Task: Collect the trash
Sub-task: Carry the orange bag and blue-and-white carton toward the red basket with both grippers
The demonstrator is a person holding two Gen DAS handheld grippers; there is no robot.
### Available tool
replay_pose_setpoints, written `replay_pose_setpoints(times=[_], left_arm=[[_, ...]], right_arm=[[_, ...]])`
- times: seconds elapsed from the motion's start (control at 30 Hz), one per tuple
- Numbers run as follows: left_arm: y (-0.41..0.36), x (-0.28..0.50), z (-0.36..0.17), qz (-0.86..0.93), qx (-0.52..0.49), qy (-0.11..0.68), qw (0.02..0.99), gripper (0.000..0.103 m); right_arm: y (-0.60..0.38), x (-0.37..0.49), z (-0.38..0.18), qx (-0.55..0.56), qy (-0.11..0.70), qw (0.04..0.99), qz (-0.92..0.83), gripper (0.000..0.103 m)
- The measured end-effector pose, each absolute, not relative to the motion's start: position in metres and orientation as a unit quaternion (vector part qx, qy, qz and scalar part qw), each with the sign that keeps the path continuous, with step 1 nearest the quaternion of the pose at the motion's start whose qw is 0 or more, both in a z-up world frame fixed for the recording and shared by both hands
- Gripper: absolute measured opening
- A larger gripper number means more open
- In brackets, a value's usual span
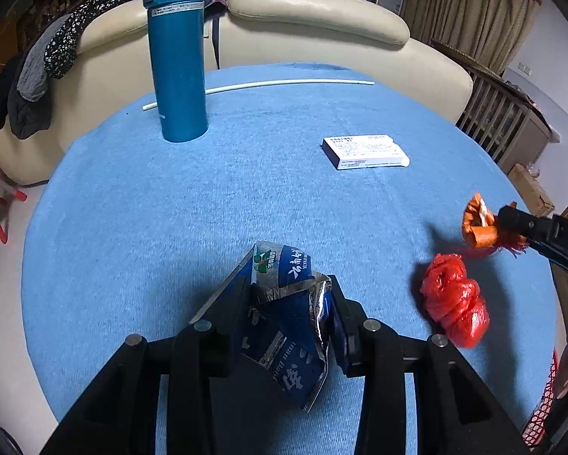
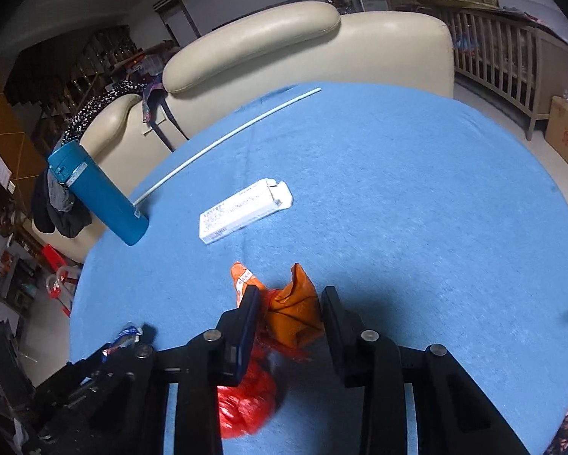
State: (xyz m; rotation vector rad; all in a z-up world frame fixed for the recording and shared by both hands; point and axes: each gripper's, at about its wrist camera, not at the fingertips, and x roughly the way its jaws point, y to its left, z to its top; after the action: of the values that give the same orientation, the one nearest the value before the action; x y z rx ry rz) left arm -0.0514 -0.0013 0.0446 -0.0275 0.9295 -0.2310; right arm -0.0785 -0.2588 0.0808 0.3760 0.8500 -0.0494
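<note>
My left gripper (image 1: 289, 288) is shut on a crumpled blue and silver wrapper (image 1: 284, 314) and holds it just above the blue tablecloth (image 1: 246, 189). My right gripper (image 2: 289, 295) is shut on a crumpled orange wrapper (image 2: 293, 313) with red netting; it shows in the left wrist view (image 1: 477, 223) at the right, held above the table. A crumpled red plastic bag (image 1: 454, 299) lies on the cloth below the right gripper, also in the right wrist view (image 2: 246, 405). The left gripper (image 2: 132, 337) shows at the lower left of the right wrist view.
A tall blue thermos (image 1: 176, 53) stands at the far left of the table. A flat white box (image 1: 365, 151) lies right of centre. A thin white rod (image 1: 284, 83) lies along the far edge. A cream sofa (image 1: 314, 19) stands behind. A red mesh basket (image 1: 545, 405) is at the right.
</note>
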Motion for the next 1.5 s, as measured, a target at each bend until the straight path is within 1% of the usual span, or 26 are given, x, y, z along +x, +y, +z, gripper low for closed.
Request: replay_pose_setpoints(times=[0.2,0.6,1.1,1.5], left_arm=[[-0.01,-0.06,0.047,-0.119,-0.005,0.445,0.888,0.04],[-0.04,-0.085,0.065,-0.144,0.018,0.434,0.889,0.04],[-0.079,-0.125,0.091,-0.18,0.048,0.407,0.894,0.04],[-0.112,-0.15,0.103,-0.209,0.077,0.39,0.893,0.04]], right_arm=[[-0.281,-0.1,0.079,0.21,0.398,0.892,-0.043,0.035],[-0.282,-0.143,0.092,0.195,0.378,0.904,-0.043,0.036],[-0.305,-0.203,0.11,0.217,0.339,0.914,-0.058,0.036],[-0.329,-0.245,0.113,0.237,0.319,0.915,-0.076,0.036]])
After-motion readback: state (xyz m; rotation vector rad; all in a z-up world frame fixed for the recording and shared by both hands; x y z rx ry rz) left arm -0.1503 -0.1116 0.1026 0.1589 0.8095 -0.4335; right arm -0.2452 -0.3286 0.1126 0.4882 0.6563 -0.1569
